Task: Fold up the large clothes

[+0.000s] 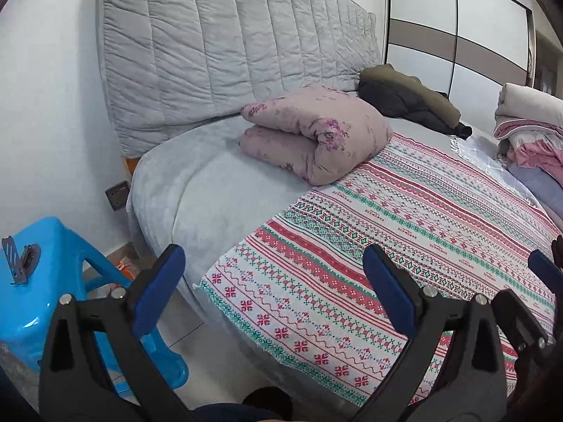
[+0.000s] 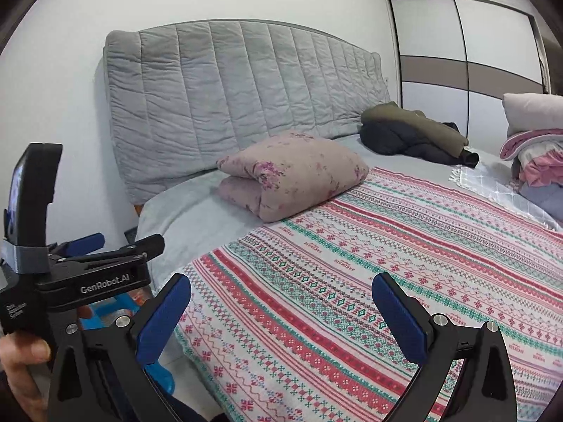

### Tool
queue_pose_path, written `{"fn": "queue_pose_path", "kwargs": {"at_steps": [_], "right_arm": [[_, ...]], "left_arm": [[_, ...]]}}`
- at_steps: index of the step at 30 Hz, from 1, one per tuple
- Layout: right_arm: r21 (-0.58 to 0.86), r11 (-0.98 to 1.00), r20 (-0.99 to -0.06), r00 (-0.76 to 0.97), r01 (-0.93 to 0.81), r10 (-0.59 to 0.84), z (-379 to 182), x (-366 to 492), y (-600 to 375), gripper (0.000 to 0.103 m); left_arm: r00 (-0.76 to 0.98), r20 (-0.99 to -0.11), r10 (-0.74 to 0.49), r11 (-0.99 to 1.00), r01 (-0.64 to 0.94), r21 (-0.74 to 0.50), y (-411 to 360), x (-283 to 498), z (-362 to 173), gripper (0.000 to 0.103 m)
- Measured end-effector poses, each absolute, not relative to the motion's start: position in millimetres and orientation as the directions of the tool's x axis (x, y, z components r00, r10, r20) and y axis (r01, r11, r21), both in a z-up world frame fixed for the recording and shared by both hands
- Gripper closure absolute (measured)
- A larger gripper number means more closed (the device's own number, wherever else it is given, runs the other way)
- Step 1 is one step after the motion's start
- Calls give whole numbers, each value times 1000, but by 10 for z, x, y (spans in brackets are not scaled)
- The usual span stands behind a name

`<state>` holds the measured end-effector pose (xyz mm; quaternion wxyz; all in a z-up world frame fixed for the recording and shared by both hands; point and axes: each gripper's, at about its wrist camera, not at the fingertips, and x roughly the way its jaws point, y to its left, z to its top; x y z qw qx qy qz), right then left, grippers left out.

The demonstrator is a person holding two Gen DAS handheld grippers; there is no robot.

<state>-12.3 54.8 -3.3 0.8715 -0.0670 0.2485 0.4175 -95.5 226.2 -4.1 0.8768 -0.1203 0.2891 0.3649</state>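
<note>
tools [image 1: 274,274] [image 2: 281,302] wide open, empty, above cloth [image 2: 369,263]

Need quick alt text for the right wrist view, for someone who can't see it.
The open right tool hangs over a patterned spread on a bed, holding nothing. Behind lie a folded pink quilt, a dark jacket and a grey headboard; the left tool shows at left.
</note>
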Motion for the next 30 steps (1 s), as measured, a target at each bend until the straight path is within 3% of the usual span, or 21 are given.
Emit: {"fn": "queue_pose_path", "kwargs": {"at_steps": [25,30], "right_arm": [[77,667,-507,547,-741,666,-106,-119,539,0],[69,654,-554,516,-753,654,-165,-98,602,0]], "left_arm": [[560,-594,577,720,-692,47,2211,-912,-71,1],[570,-602,560,732,-681,36,2229,-908,-86,1]]}}
